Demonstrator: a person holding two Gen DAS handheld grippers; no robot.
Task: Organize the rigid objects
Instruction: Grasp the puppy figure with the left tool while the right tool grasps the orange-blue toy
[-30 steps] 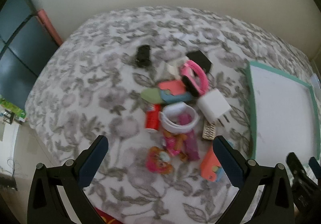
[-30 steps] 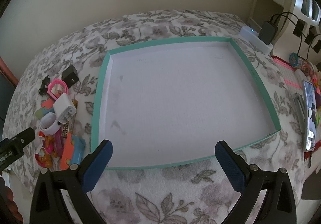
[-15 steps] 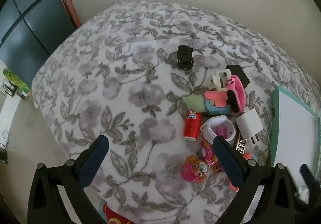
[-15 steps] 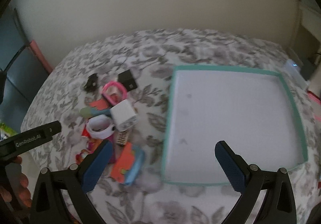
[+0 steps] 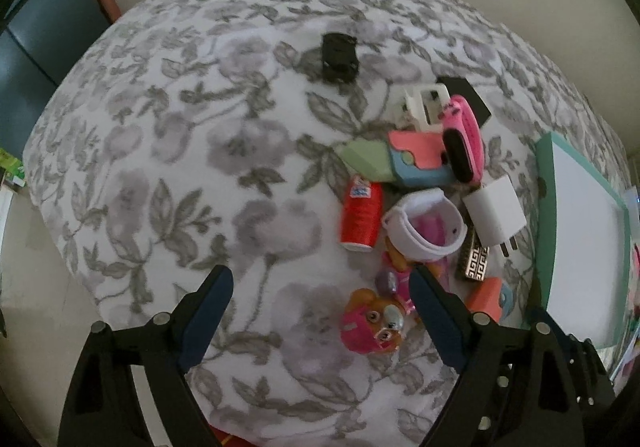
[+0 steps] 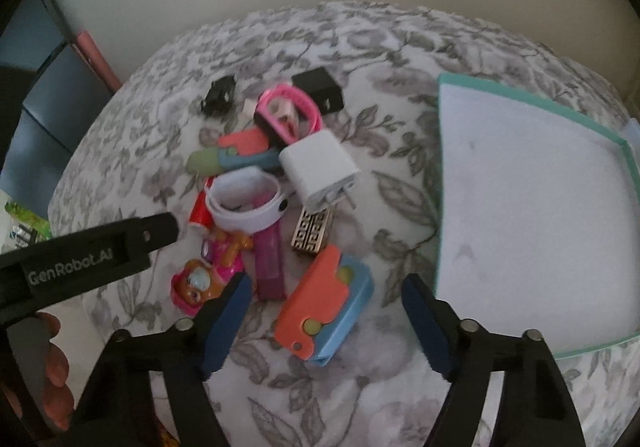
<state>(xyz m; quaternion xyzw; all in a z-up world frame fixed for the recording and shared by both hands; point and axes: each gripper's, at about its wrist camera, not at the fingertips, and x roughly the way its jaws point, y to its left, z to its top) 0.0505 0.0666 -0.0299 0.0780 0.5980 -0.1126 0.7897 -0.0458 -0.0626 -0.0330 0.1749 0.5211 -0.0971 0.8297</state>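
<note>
A pile of small rigid objects lies on the floral cloth: a white charger (image 6: 318, 167) (image 5: 495, 209), a white band (image 6: 244, 199) (image 5: 424, 227), a red can (image 5: 360, 217), a pink band (image 6: 288, 113), an orange-and-blue block (image 6: 326, 305), a pink dog toy (image 5: 374, 321) (image 6: 196, 285) and a black toy car (image 5: 339, 57). A teal-rimmed white tray (image 6: 442, 167) (image 5: 544, 207) lies to the right. My left gripper (image 5: 320, 295) is open, just left of the dog toy. My right gripper (image 6: 326, 301) is open, with the orange-and-blue block between its fingers.
A black square adapter (image 6: 318, 91) and a patterned gold piece (image 6: 312, 231) lie in the pile. The left gripper's body (image 6: 88, 259) crosses the left of the right wrist view. The bed's edge drops off at the left, beside a dark cabinet (image 5: 28, 59).
Both grippers have swung left and moved in close to the pile. The right wrist view has left the tray and now centres on the orange-and-blue block.
</note>
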